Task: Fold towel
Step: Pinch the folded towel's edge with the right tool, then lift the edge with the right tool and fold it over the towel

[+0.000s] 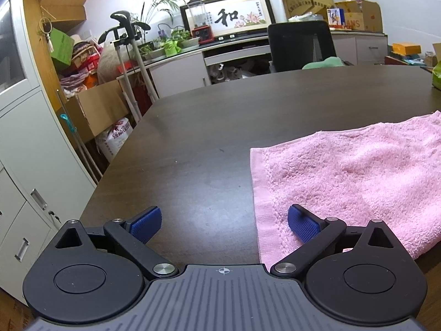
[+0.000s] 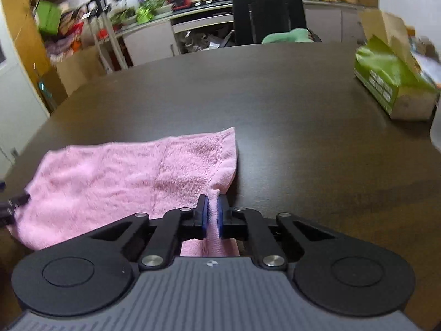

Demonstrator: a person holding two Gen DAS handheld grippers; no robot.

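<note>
Left wrist view: the left gripper [image 1: 224,224] is spread wide, holding nothing, its right pad [image 1: 302,226] over the towel's near left corner, its left pad over bare table [image 1: 193,127]. The pink towel [image 1: 350,176] fills the lower right of the frame, lying mostly flat with its left hem running down toward the pad. Risk here, I'd say: if these jaws close where they are, they straddle the hem instead of pinching the corner, and the cloth slips out.

Right wrist view: the right gripper [image 2: 211,218] is clamped on the towel [image 2: 115,176], a pinch of its near right corner bunched upright between the blue pads. The rest spreads across the lower left of the frame. With one corner gripped and the other free, a lift now would likely drag the towel askew and leave a crooked fold. A green box [image 2: 386,82] sits at the right edge, well clear.

The surface is dark, smooth wood grain, so I'd expect the cloth to slide easily. Behind it, upper frame: a black chair [image 2: 267,13], a framed calligraphy piece [image 1: 228,16], plants and stacked clutter along the wall
</note>
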